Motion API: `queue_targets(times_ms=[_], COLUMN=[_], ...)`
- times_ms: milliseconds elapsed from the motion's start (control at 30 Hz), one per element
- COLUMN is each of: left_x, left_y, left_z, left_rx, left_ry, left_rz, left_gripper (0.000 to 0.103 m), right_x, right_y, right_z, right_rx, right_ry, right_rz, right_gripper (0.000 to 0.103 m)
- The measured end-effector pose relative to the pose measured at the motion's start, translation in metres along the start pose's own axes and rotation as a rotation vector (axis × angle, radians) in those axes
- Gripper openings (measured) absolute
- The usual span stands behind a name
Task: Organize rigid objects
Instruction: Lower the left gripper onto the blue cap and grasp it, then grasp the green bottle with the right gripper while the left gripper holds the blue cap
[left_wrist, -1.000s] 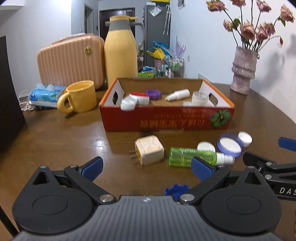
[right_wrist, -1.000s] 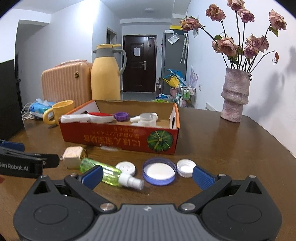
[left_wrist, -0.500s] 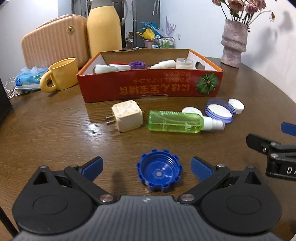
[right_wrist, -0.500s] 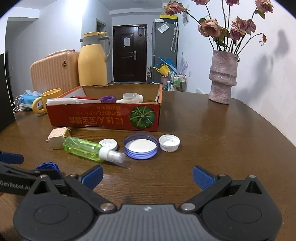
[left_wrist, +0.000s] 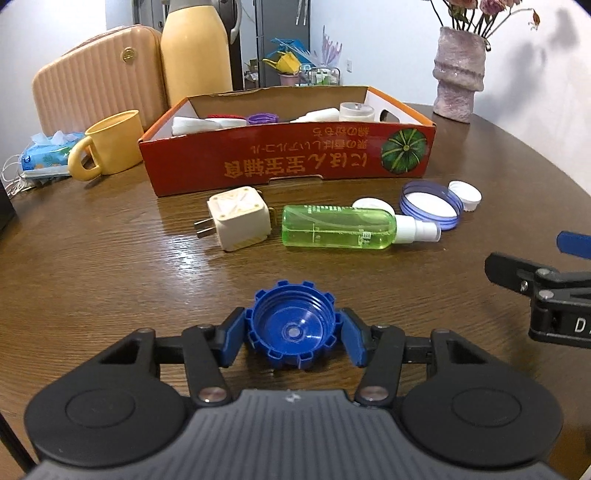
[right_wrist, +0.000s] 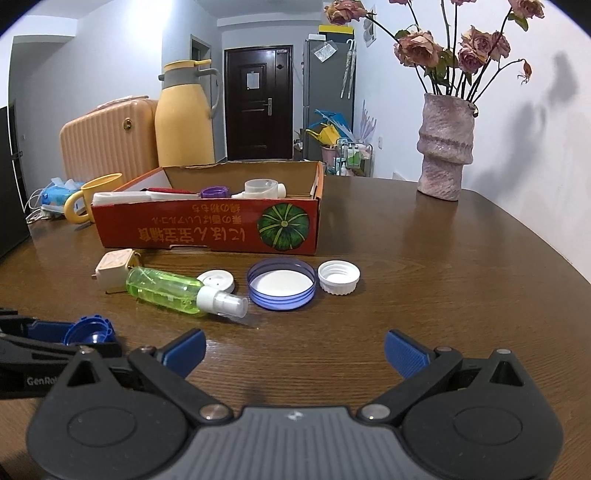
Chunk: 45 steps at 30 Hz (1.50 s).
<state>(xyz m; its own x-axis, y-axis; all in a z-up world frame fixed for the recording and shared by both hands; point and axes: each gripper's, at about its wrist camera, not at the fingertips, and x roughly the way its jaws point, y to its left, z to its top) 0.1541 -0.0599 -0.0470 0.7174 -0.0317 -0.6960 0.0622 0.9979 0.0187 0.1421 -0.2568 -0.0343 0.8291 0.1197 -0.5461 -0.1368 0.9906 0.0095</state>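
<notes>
My left gripper is shut on a blue notched bottle cap that rests on the wooden table; the cap also shows in the right wrist view. Beyond it lie a cream plug adapter, a green spray bottle, a small white disc, a purple-rimmed lid and a white cap. The red cardboard box behind them holds several small items. My right gripper is open and empty, near the table's front.
A yellow mug, a tissue pack, a peach case and a yellow thermos stand at the back left. A vase with dried flowers stands at the back right.
My left gripper drew back and lowered to the blue cap, then shut its fingers on it. My right gripper drew back a little and stayed open.
</notes>
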Motion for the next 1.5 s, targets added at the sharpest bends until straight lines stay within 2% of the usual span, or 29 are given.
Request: queue_targets(times_ms=[700, 1000, 1367, 1500], left_x=[-0.018, -0.020, -0.020, -0.019], left_y=[0.044, 0.065, 0.089, 0.096], left_z=[0.012, 0.013, 0.010, 0.009], left_rx=[-0.067, -0.098, -0.143, -0.155], left_ry=[-0.086, -0.101, -0.102, -0.100], left_rz=[0.035, 0.055, 0.070, 0.075], left_gripper=[0.055, 0.055, 0.055, 0.055], right_x=[0.023, 0.047, 0.070, 0.078], right_y=[0.028, 0.052, 0.077, 0.085], right_z=[0.014, 0.022, 0.032, 0.038], right_rx=[-0.049, -0.152, -0.277, -0.302], right_ry=[0.017, 0.021, 0.014, 0.011], right_rz=[0.066, 0.087, 0.126, 0.153], right_gripper=[0.103, 0.096, 0.095, 0.090])
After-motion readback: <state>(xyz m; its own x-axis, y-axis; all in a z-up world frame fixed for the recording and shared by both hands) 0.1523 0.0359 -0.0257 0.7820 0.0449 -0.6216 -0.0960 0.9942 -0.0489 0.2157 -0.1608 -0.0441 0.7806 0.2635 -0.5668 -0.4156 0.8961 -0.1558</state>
